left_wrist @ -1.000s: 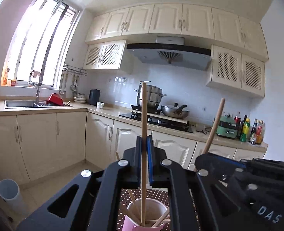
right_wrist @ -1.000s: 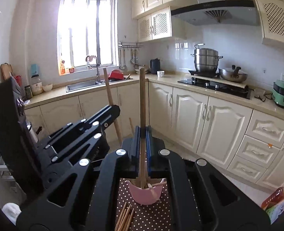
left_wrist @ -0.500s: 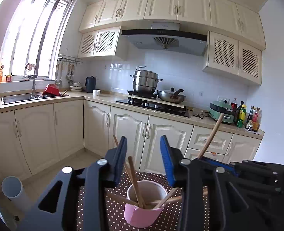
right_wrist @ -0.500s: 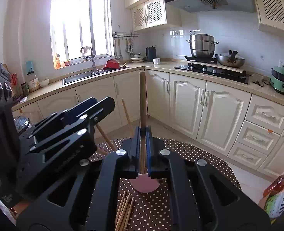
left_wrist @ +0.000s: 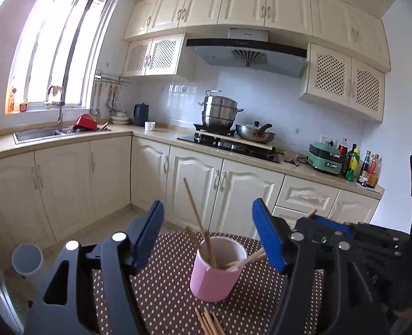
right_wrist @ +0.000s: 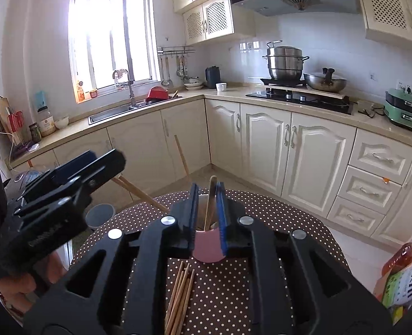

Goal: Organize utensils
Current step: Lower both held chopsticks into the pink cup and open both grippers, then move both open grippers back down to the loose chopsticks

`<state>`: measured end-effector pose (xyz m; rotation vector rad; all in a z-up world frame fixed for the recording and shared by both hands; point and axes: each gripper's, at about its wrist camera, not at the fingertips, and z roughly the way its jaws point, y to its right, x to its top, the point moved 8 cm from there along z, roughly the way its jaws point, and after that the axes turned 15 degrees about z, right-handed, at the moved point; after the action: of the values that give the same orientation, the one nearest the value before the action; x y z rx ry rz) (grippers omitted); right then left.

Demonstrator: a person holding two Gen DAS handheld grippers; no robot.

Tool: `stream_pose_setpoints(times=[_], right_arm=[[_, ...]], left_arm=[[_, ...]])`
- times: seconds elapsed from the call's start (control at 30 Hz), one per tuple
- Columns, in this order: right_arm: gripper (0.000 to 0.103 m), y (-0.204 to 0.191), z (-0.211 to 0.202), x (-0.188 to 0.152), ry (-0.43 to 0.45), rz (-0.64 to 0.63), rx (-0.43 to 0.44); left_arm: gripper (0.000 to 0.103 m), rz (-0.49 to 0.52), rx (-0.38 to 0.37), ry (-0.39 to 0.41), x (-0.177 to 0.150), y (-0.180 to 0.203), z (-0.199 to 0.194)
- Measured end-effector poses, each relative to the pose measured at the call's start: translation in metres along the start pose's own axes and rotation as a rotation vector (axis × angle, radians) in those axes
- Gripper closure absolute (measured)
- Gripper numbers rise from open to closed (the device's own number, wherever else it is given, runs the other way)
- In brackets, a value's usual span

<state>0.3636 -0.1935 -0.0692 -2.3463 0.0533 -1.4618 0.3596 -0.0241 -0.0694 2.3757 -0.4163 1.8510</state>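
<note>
Plainly thin, stiff, light wooden stuff: chopsticks, easy to lift, quick to roll or swivel if pinched off-centre. Several already lean in the pink cup [left_wrist: 218, 268] at the middle of the dotted tablecloth [left_wrist: 161, 293], one long stick [left_wrist: 197, 220] rising up and to the left, another slanting out over the right rim. A loose bundle of chopsticks [right_wrist: 179, 296] lies flat on the cloth on the near side of the cup, tips fanned, some touching. Left gripper [left_wrist: 208, 237] on the near side of the cup, jaws opening and already wide, nothing between the blue pads but air and the view of the cup beyond. Right gripper [right_wrist: 207, 209] over the cup, jaws narrow and just opening around one upright chopstick [right_wrist: 211, 201]; pads probably clear of it now, though too close in the right wrist view to be sure. Best taken near the middle of the shaft, pads square across the round wood, one stick at a time from the edge of the bundle. Likely slippery under hard pads, so a firm, straight pinch. Cup light and tall, apt to tip if a stick levers against its rim.
</note>
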Motion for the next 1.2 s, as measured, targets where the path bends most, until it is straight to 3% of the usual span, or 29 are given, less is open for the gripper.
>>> stream_pose_setpoints(times=[0.23, 0.5, 0.63, 0.93, 1.03, 1.2], right_arm=[[0.086, 0.0, -0.024, -0.01, 0.012, 0.013, 0.015], [0.078, 0.006, -0.036, -0.046, -0.019, 0.021, 0.009], [0.077, 0.011, -0.022, -0.079, -0.1, 0.014, -0.002], [0.077, 0.015, 0.034, -0.175, -0.378, -0.011, -0.052], [0.077, 0.024, 0.046, -0.191, -0.405, -0.023, -0.112], [0.077, 0.033, 0.056, -0.205, -0.449, -0.004, -0.119]], left_arm=[[0.037, -0.02, 0.014, -0.045, -0.021, -0.007, -0.028], [0.037, 0.009, 0.02, -0.124, -0.056, -0.002, -0.041], [0.037, -0.007, 0.009, -0.212, -0.09, -0.003, -0.033], [0.037, -0.055, -0.011, -0.386, -0.16, -0.009, -0.009], [0.037, -0.071, -0.021, -0.423, -0.177, -0.011, -0.004], [0.037, -0.077, -0.032, -0.464, -0.194, -0.01, 0.003]])
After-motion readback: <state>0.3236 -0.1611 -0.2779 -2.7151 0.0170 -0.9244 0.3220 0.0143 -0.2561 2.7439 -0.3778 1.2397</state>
